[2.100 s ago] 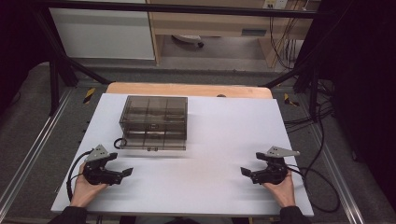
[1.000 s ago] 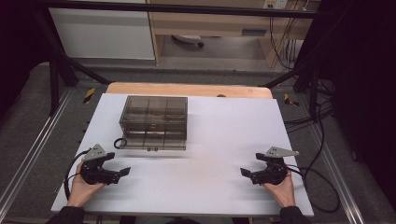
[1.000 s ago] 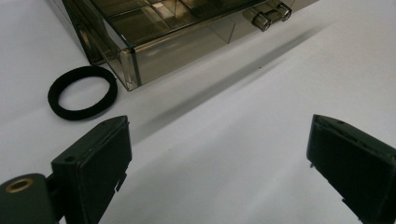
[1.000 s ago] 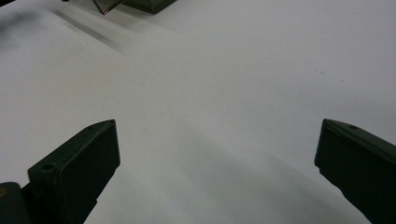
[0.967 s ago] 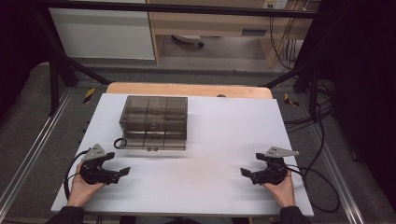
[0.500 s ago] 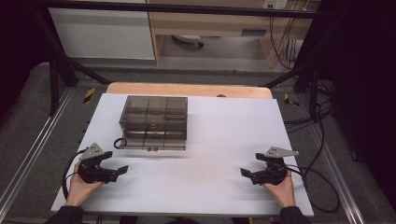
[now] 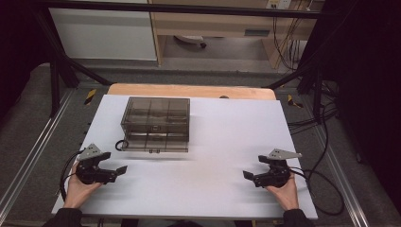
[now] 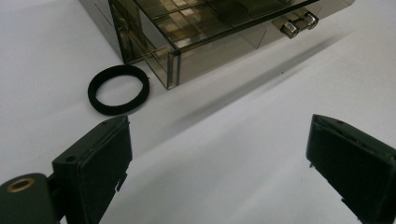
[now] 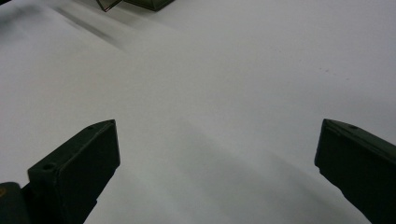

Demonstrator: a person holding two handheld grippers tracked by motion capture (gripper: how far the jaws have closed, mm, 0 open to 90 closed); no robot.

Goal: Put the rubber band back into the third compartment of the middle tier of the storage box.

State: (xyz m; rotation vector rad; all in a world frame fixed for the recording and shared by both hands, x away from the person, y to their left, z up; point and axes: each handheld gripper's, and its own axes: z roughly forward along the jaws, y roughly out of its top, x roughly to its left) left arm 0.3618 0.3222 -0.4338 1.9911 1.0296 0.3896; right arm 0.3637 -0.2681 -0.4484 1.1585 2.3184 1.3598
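A smoky clear plastic organizer box (image 7: 156,123) with inner compartments stands on the white table (image 7: 227,142), left of centre. A black rubber ring (image 7: 122,144) lies flat at the box's front left corner, also seen as ring (image 8: 118,89) beside the box (image 8: 201,32). My left gripper (image 7: 118,171) rests low at the front left, open and holding nothing, a short way in front of the ring. At the front right my right gripper (image 7: 248,176) is open too, over bare table, with nothing between its fingers.
A wooden board edge (image 7: 189,91) runs behind the white surface. Metal rails (image 7: 28,156) flank the table, and cables (image 7: 326,184) trail off its right side. The box corner (image 9: 135,3) shows far off in the right gripper view.
The left gripper has shifted slightly back and left along the table. The right gripper, box and ring have stayed put.
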